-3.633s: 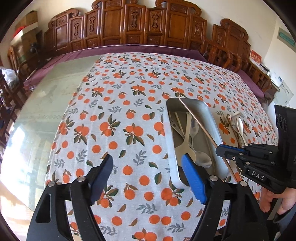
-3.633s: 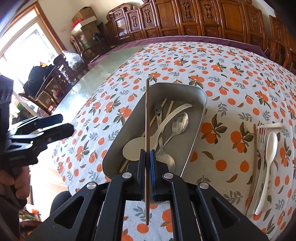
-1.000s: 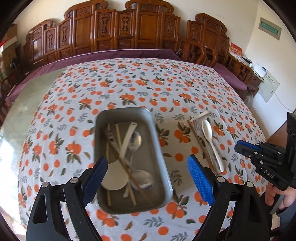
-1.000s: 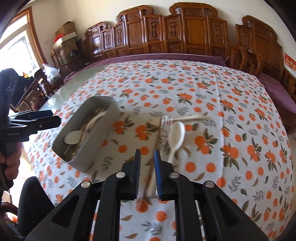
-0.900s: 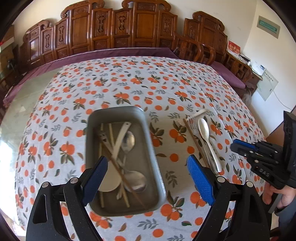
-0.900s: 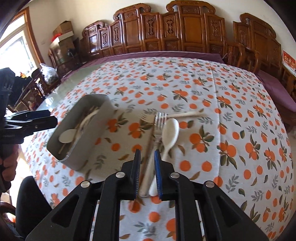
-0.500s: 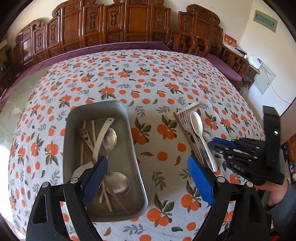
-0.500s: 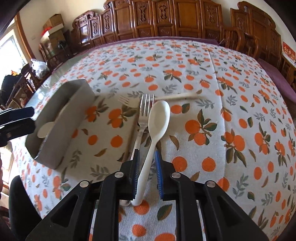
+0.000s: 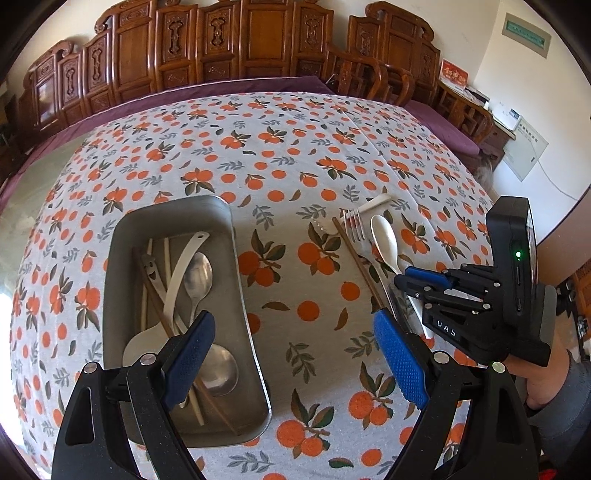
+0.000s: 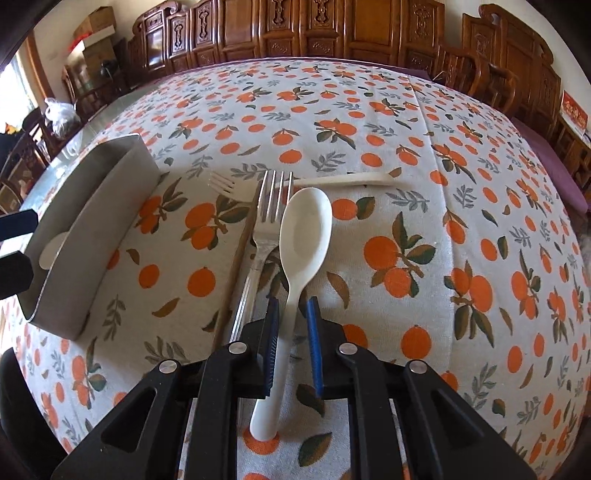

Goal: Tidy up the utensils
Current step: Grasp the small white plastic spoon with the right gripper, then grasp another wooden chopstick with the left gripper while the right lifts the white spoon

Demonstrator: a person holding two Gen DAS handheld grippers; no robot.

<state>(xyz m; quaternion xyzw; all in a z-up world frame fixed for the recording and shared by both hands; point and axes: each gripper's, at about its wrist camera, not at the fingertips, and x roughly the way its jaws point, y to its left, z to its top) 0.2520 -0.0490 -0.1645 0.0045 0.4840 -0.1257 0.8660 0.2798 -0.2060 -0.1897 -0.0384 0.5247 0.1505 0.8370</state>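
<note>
Jaws of the right gripper (image 10: 291, 314) are closing around the white spoon's (image 10: 301, 236) handle, gaps remaining, right of the metal tray (image 9: 242, 291); left gripper (image 9: 291, 354) gapes wide, empty, above the tray's near right corner.

A white cloth (image 9: 288, 155) printed with oranges and leaves covers the counter. Carved wooden chairs (image 9: 229, 48) line its far edge. Cardboard boxes (image 10: 94, 27) sit high at the far left, a white plastic bag (image 10: 59, 110) below them.
</note>
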